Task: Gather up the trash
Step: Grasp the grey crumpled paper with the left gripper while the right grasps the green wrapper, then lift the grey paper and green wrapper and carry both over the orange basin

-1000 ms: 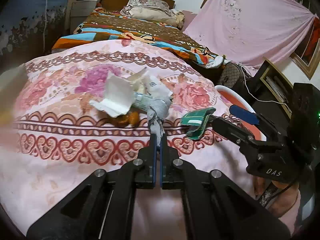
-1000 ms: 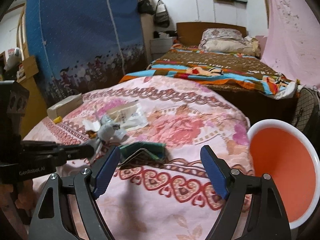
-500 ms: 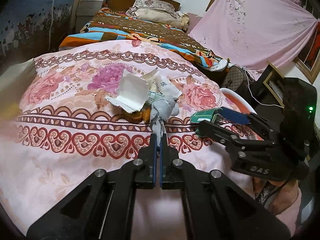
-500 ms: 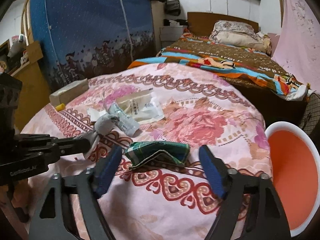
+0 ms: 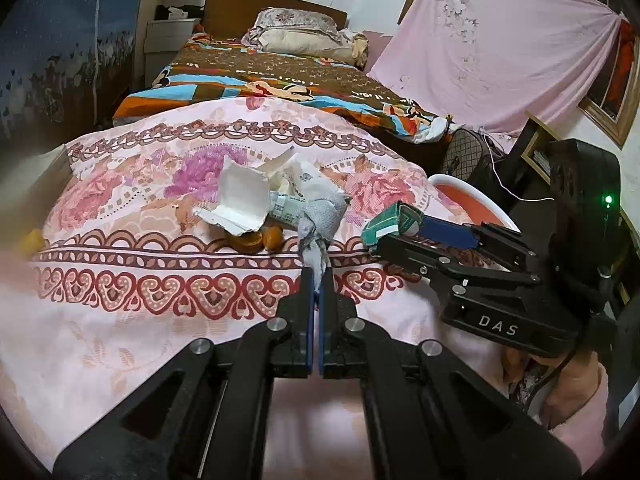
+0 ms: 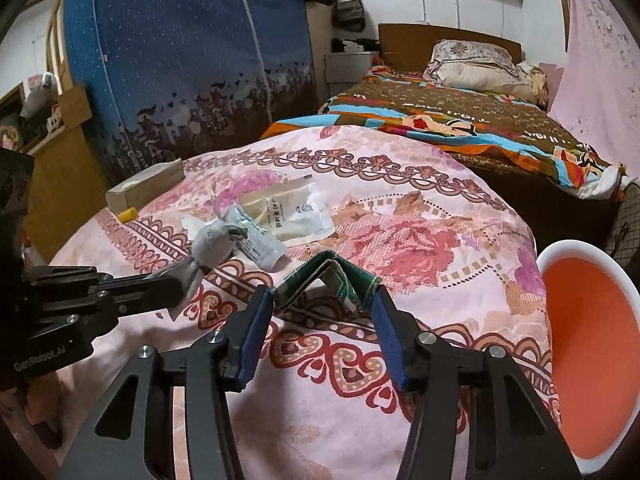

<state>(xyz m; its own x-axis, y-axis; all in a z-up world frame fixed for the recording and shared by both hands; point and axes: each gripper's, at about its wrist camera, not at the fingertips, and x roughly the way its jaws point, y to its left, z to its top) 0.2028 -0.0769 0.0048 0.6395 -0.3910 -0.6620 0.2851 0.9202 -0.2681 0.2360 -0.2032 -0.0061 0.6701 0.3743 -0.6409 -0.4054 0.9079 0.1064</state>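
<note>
My left gripper [image 5: 319, 280] is shut on a crumpled grey tissue [image 5: 320, 220], held just above the pink floral cloth; it also shows in the right wrist view [image 6: 212, 242]. My right gripper [image 6: 325, 300] has closed in on a bent green carton [image 6: 328, 276]; both pads touch its ends and it buckles into a tent shape. The carton also shows in the left wrist view [image 5: 390, 222]. An orange bin with a white rim [image 6: 588, 320] stands at the right edge of the table. More trash lies on the cloth: a white paper box [image 5: 242, 198], a plastic wrapper [image 6: 288, 208], orange peel [image 5: 260, 240].
A tan box [image 6: 146, 188] and a small yellow piece [image 6: 128, 214] lie at the table's far left edge. A bed with a patterned blanket [image 6: 460, 120] stands behind. A blue wardrobe [image 6: 180, 60] is to the left and a pink sheet [image 5: 500, 48] hangs at the right.
My right gripper moved forward around the green carton and closed on it, bending it upward. My left gripper kept its hold on the grey tissue and shifted only slightly.
</note>
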